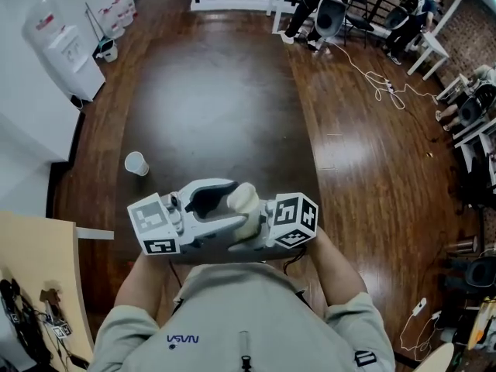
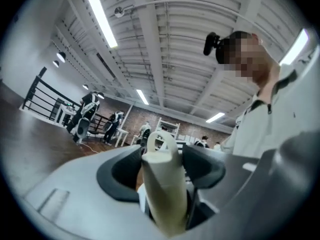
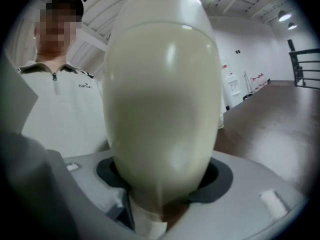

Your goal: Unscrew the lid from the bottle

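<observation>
I hold both grippers close to my chest, their noses together over the near edge of the table. A cream bottle (image 1: 245, 200) sticks up between them. In the right gripper view its rounded body (image 3: 162, 99) fills the frame, and my right gripper (image 3: 162, 186) (image 1: 260, 222) is shut on it. In the left gripper view a narrow cream end of the bottle (image 2: 162, 189), with a small loop on top, stands between the dark pads of my left gripper (image 2: 162, 166) (image 1: 208, 204). A sliver of floor shows beside it at the left pad. I cannot tell the lid apart from the body.
A white paper cup (image 1: 136, 163) stands at the left of the dark table (image 1: 217, 99). A water dispenser (image 1: 66, 49) is at the far left wall. Chairs and people (image 1: 333, 10) are at the back right, with cables (image 1: 384, 84) on the wood floor.
</observation>
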`<state>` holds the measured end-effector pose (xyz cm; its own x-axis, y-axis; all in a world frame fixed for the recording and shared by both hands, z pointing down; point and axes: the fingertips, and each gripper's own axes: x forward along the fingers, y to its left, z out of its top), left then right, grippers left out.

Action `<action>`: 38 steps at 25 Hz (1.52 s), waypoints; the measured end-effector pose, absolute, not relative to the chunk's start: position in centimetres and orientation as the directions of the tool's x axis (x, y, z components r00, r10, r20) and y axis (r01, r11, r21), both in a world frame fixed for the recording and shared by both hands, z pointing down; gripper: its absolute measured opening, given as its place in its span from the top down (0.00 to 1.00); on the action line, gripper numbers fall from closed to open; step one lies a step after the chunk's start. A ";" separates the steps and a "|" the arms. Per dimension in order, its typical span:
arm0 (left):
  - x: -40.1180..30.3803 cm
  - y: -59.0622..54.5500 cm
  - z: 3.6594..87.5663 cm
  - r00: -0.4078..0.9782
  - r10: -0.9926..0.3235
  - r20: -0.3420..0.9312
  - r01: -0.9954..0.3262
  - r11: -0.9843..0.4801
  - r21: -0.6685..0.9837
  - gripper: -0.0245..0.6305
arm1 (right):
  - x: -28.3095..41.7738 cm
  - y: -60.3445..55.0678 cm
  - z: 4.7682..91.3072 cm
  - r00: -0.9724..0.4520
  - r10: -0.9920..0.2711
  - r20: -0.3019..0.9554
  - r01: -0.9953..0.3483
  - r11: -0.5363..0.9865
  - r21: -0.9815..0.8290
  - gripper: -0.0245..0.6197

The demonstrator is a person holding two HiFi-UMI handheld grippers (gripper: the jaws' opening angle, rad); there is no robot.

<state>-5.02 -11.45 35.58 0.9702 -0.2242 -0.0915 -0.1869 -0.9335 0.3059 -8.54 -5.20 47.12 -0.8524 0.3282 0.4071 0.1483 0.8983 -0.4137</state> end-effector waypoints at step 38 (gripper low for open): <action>-5.9 -9.0 33.3 0.966 -0.038 -0.254 0.082 -0.892 0.445 0.44 | -9.1 0.2 43.9 -0.790 0.573 0.218 0.413 0.761 -0.501 0.50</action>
